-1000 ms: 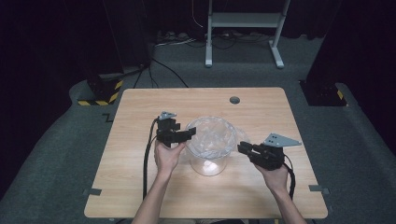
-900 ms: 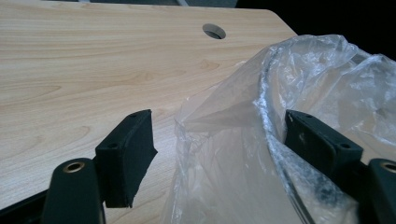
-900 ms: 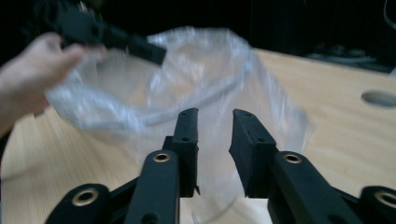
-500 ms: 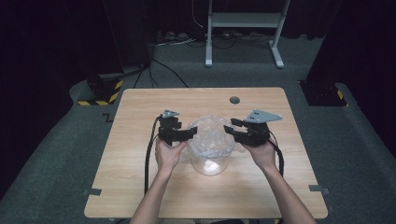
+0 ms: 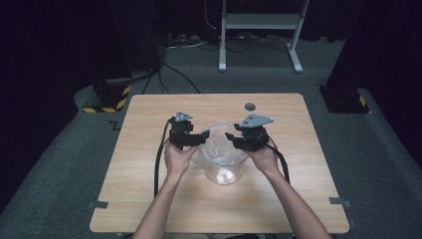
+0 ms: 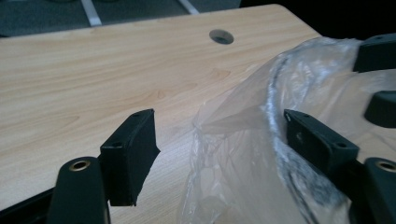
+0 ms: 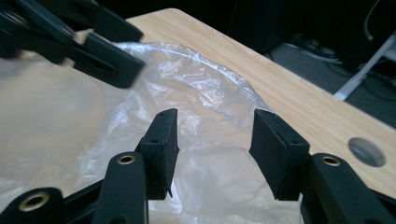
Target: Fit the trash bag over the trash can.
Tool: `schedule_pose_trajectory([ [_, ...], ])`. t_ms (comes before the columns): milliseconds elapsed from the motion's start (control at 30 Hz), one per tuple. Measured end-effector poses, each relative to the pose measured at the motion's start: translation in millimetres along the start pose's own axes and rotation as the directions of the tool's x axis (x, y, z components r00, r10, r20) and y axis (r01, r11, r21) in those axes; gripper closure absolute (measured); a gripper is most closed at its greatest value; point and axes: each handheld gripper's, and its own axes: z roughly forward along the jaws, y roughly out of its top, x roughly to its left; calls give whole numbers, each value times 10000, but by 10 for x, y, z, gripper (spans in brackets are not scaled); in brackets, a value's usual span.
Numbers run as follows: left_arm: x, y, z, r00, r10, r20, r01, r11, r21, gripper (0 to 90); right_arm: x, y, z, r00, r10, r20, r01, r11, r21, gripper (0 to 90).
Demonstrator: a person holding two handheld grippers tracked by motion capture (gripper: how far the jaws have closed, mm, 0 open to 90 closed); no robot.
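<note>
A clear glass bowl (image 5: 222,172) stands mid-table, lined with a crinkled clear plastic bag (image 5: 219,142) whose film drapes over the rim. My left gripper (image 5: 201,140) is at the bowl's left rim. In the left gripper view (image 6: 217,121) its jaws stand wide apart, with the bag's edge (image 6: 243,140) near the right jaw and the left jaw clear of it. My right gripper (image 5: 231,137) is at the bowl's right rim. Its jaws (image 7: 215,116) have just been opening, and loose bag film (image 7: 210,154) lies between them without being pinched.
The wooden table (image 5: 149,199) has a round hole (image 5: 249,106) behind the bowl. A black cable (image 5: 158,164) trails from the left gripper toward the front edge. On the floor behind stand a metal frame's legs (image 5: 221,62) and a yellow-black striped block (image 5: 107,99).
The right gripper has swung in from the table's right side to the bowl's right rim, and its jaws have spread. The left gripper has stayed at the left rim.
</note>
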Motion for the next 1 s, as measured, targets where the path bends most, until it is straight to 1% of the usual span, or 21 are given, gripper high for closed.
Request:
schedule_pose_trajectory([
  [33, -5, -8, -42, 9999, 19, 131, -17, 9999, -163, 276, 0, 0, 0, 10000, 0, 0, 0, 10000, 0, 508],
  [67, -19, -15, -167, 9991, 160, 391, -135, 9979, -638, 278, 41, -2, 17, 9993, -304, 214, 303, 9995, 41, 508],
  [100, -31, -17, -242, 9982, 297, 513, -252, 9959, -871, 285, 56, -5, 39, 9993, -325, 169, 320, 9991, 280, 497],
  [133, -31, -17, -242, 9982, 297, 513, -252, 9959, -871, 293, 56, -5, 39, 9993, -325, 169, 320, 9991, 280, 497],
  [167, -61, -25, -396, 9947, 587, 843, -476, 9906, -1279, 304, 52, -21, 53, 9998, -168, 49, 166, 9993, 322, 500],
  [200, -61, -25, -396, 9947, 587, 843, -476, 9906, -1279, 312, 52, -21, 53, 9998, -168, 49, 166, 9993, 322, 500],
  [300, -128, -51, -581, 9823, 1163, 1470, -938, 9839, -1520, 333, 57, -20, 52, 9999, -146, 76, 144, 9993, 335, 500],
  [400, -247, -110, -706, 9591, 1867, 2129, -1553, 9755, -1556, 350, 60, -19, 52, 9999, -135, 95, 132, 9993, 351, 498],
  [433, -297, -138, -732, 9487, 2101, 2361, -1762, 9718, -1567, 358, 62, -19, 52, 9999, -129, 101, 126, 9993, 351, 498],
  [500, -440, -221, -762, 9136, 2687, 3053, -2348, 9614, -1436, 393, 66, -18, 52, 9999, -89, 133, 84, 9993, 360, 498],
  [533, -440, -221, -762, 9136, 2687, 3053, -2348, 9614, -1436, 402, 66, -19, 52, 9999, -83, 143, 78, 9993, 355, 498],
  [567, -478, -243, -757, 9045, 2780, 3233, -2454, 9595, -1384, 416, 67, -20, 51, 9999, -71, 151, 65, 9994, 348, 499],
  [600, -523, -271, -735, 8880, 2858, 3602, -2561, 9580, -1286, 436, 66, -20, 51, 9999, -69, 152, 64, 9994, 334, 499],
  [633, -523, -271, -735, 8880, 2858, 3602, -2561, 9580, -1286, 454, 66, -20, 51, 9999, -69, 152, 64, 9994, 334, 499],
  [667, -544, -285, -697, 8777, 2827, 3869, -2613, 9592, -1082, 474, 68, -21, 50, 9999, -37, 160, 32, 9994, 335, 500],
  [700, -554, -292, -680, 8742, 2801, 3966, -2622, 9598, -999, 486, 68, -21, 49, 9998, -53, 169, 48, 9994, 336, 500],
  [733, -554, -292, -680, 8742, 2801, 3966, -2622, 9598, -999, 505, 70, -22, 48, 9998, -54, 182, 48, 9994, 336, 500],
  [767, -571, -304, -652, 8683, 2718, 4148, -2613, 9617, -832, 523, 70, -23, 47, 9998, -50, 192, 43, 9995, 328, 500],
  [833, -579, -305, -641, 8673, 2796, 4118, -2729, 9590, -766, 558, 70, -24, 46, 9998, -36, 202, 30, 9995, 306, 501],
  [867, -590, -310, -636, 8680, 2755, 4131, -2705, 9600, -718, 558, 70, -24, 46, 9998, -36, 202, 30, 9995, 306, 501],
  [1000, -624, -316, -644, 8583, 3067, 4113, -3087, 9490, -636, 638, 72, -23, 48, 9997, -27, 228, 20, 9996, 295, 503],
])
